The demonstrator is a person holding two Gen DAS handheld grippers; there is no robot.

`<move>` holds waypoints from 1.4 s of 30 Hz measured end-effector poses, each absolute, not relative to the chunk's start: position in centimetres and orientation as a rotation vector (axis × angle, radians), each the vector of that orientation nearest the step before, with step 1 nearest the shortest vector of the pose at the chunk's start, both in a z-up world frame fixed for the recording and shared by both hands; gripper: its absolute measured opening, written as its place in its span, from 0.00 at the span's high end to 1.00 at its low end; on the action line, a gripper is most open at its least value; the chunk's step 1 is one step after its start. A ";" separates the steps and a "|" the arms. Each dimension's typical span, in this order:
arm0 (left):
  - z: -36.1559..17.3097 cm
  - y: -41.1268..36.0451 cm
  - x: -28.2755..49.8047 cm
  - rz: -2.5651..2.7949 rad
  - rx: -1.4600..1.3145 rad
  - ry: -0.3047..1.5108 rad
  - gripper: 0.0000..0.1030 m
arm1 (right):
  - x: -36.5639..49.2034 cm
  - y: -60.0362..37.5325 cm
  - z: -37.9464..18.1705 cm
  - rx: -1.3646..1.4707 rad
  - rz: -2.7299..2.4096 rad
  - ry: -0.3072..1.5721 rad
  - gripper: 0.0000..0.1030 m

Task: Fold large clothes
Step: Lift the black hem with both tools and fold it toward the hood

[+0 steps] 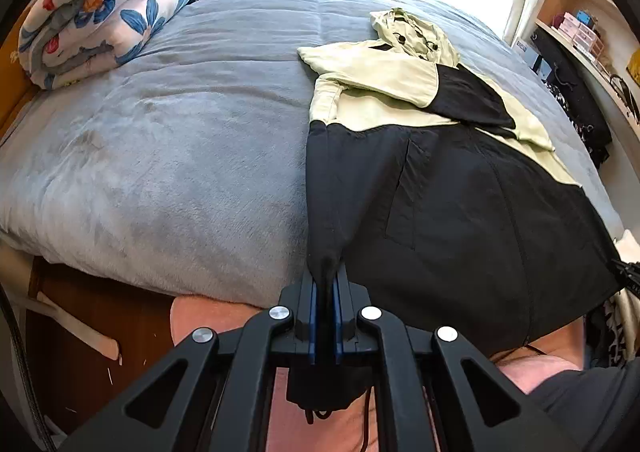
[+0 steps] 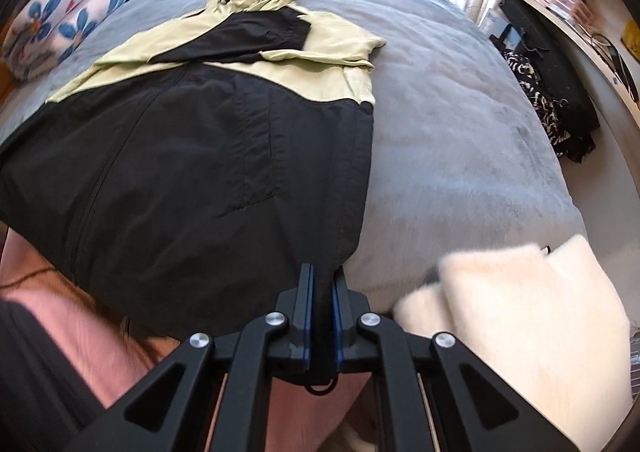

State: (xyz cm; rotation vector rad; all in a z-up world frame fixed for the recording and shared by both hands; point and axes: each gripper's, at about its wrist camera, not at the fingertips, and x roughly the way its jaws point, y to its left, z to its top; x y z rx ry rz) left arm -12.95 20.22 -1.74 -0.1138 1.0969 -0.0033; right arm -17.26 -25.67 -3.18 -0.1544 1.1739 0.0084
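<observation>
I have the black and pale-green hooded nylon jacket (image 1: 420, 156) lying lengthwise on the grey plush bed cover (image 1: 168, 140), hood (image 1: 412, 34) toward the top of both frames and hem toward the bottom edge, nearest me. Its long axis runs straight away from both grippers, so each hem corner sits right at a gripper and the hood end is the far end. In the left wrist view the left gripper (image 1: 326, 288) has its blue-lined fingers pressed together on the left hem corner, which rises as a taut black point into the jaws at lower centre. In the right wrist view the right gripper (image 2: 322, 284) is likewise clamped on the right hem corner at lower centre, black fabric pinched between the pads. The two sleeves (image 2: 256, 40) look already crossed over the chest, upper centre in the right view. My judgement: the next move is a hem-to-hood fold, both arms carrying the corners forward along the long axis together; neither arm is nearer, so they should travel evenly or the fold line skews. Slippery nylon may slide on the plush. A folded cream fleece blanket (image 2: 520, 316) sits lower right in the right view, just beside that gripper, and a blue-flowered rolled quilt (image 1: 100, 4) lies upper left, well apart from the jacket.
</observation>
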 end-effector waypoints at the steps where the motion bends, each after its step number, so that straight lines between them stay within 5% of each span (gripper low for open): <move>1: -1.6 20.2 -12.8 -0.004 -0.120 1.095 0.96 | -17.0 -25.9 -3.1 -0.135 0.010 1.172 0.93; 11: 1.6 20.3 -6.4 -0.028 -0.225 1.008 0.97 | -10.2 -29.0 1.7 0.126 0.001 1.007 0.93; 24: 2.7 21.3 15.9 0.042 -0.350 0.941 0.94 | 10.0 -32.0 2.1 0.380 -0.081 0.929 0.89; 27: 0.9 21.6 21.0 0.080 -0.379 0.946 0.76 | 14.5 -32.8 0.3 0.429 -0.088 0.922 0.74; 29: -0.5 22.1 23.4 0.104 -0.415 0.960 0.47 | 16.3 -33.2 -0.7 0.453 -0.105 0.906 0.57; 30: -1.3 22.3 24.5 0.113 -0.431 0.965 0.43 | 17.2 -33.3 -1.3 0.461 -0.101 0.901 0.52; 42: -9.9 21.5 27.1 0.048 -0.260 1.111 0.43 | 20.1 -34.4 -7.7 0.351 -0.069 1.008 0.52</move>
